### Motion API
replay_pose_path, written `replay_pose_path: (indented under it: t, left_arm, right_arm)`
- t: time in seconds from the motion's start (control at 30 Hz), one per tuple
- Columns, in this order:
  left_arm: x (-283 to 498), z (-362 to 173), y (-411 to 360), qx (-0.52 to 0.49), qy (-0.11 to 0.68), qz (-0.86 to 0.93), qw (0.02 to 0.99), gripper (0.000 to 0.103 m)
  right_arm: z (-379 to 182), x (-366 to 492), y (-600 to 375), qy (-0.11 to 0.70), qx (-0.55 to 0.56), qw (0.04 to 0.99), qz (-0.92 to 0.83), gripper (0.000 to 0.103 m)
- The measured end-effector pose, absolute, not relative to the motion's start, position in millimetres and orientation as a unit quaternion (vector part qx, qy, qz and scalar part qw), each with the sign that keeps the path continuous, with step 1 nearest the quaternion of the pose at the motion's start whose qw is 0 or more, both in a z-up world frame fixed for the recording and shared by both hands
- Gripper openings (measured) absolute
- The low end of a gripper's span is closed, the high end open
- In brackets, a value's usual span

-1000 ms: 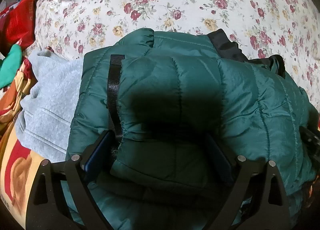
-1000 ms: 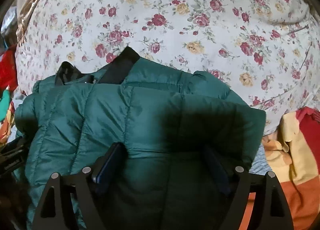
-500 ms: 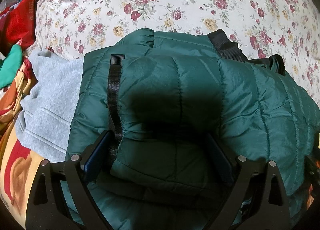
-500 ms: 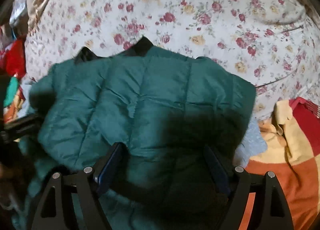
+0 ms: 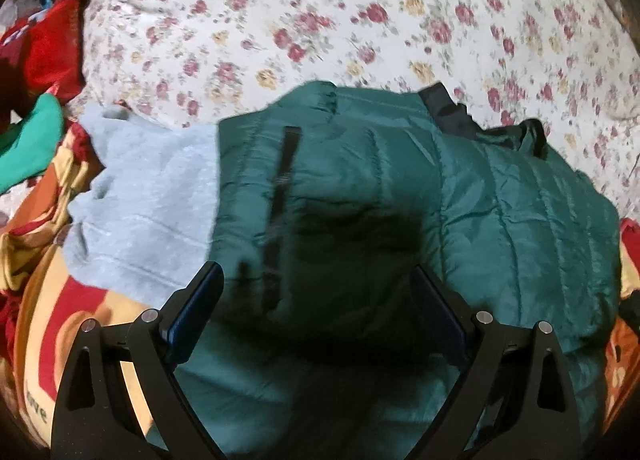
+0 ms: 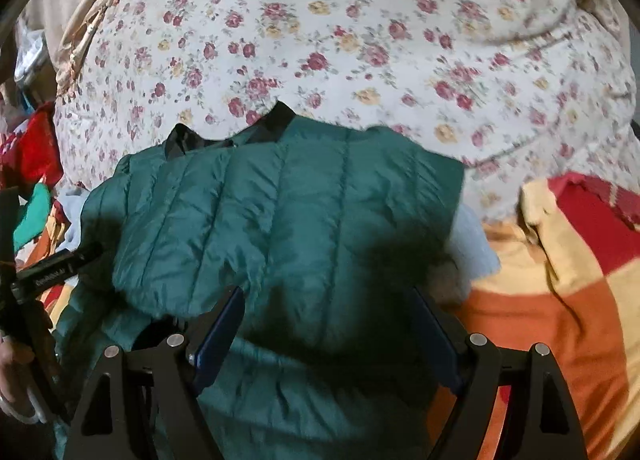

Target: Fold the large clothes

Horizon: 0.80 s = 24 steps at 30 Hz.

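Observation:
A dark green quilted jacket (image 5: 500, 220) lies folded on the bed, with a black strap (image 5: 284, 188) down its left side and a black collar at the far edge. In the right wrist view the jacket (image 6: 280, 200) shows its upper flap lying flat. My left gripper (image 5: 316, 300) hovers open above the jacket's near left part; the blue pads (image 5: 196, 304) touch nothing. My right gripper (image 6: 328, 320) is open too, above the near right part, its jaws wide with only the flat cloth below them. The left gripper's body (image 6: 52, 264) and a hand (image 6: 12, 376) show at that view's left edge.
A grey sweatshirt (image 5: 152, 212) lies under the jacket's left side. The floral bedcover (image 5: 360, 20) stretches behind. An orange, yellow and red blanket (image 6: 560, 280) covers the near bed. Red cloth (image 5: 44, 48) and green cloth (image 5: 32, 148) are heaped at far left.
Both grippers have drawn back and risen off the jacket. The puffy fold that bulged between each pair of fingers now lies flatter below them.

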<state>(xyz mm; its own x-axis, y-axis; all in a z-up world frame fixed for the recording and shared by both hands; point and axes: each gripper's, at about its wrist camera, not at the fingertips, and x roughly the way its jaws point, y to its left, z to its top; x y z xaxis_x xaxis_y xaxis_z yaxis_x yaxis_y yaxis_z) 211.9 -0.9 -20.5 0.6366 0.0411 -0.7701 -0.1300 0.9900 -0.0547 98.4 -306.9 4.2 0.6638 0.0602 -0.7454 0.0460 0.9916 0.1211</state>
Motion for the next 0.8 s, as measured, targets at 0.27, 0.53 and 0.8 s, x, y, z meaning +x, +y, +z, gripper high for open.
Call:
replay_pose_path:
  t: [0.27,0.53,0.8]
  left_arm:
    - [162.3,-13.2,30.1,-0.062,0.428,0.058,0.900,0.094]
    - [109.4,-17.8,54.3,-0.073,0.441,0.066,0.892,0.094]
    - [67.8,-17.1,65.1,-0.076,0.447,0.065,0.889,0.094]
  right_arm:
    - [-4.3,51.2,-337.9,0.448,0.102,0.888,-0.026,0.081]
    - [-14.2,7.8,-334.0,0.462,0.097,0.882,-0.022,0.081]
    - [-16.8,-25.2,-315.0,0.470,0.092,0.878,-0.011,0.081]
